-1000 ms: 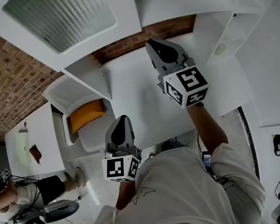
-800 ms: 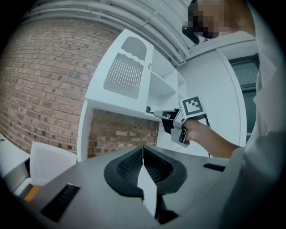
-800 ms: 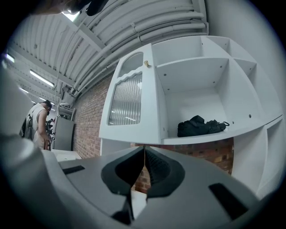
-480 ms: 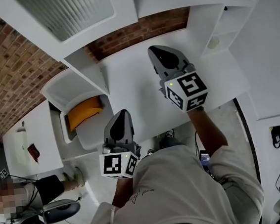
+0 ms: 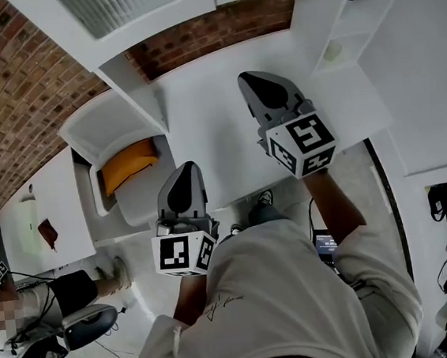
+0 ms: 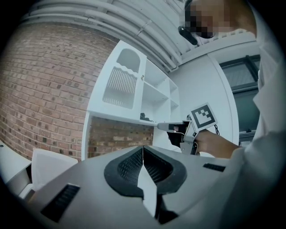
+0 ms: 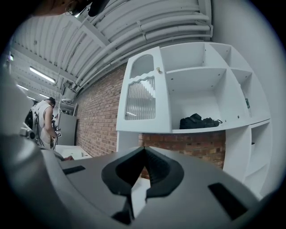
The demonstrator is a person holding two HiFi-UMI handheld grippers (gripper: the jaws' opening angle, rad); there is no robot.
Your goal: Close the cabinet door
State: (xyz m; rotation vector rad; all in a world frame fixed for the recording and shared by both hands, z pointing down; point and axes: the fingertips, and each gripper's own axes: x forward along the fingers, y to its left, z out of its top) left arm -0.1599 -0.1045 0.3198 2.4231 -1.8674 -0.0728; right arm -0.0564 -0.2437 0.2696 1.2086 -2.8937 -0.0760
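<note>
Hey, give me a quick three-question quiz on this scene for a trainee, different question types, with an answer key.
1. True or false: the left tongs are clamped on the cabinet door.
2. What lies on the open shelf beside that door? A) a black item B) a green bottle C) a stack of plates
3. Fill in: the wall left of the door is built of ____.
Key: 1 false, the tongs are shut with nothing between them. 2 A. 3 brick.
</note>
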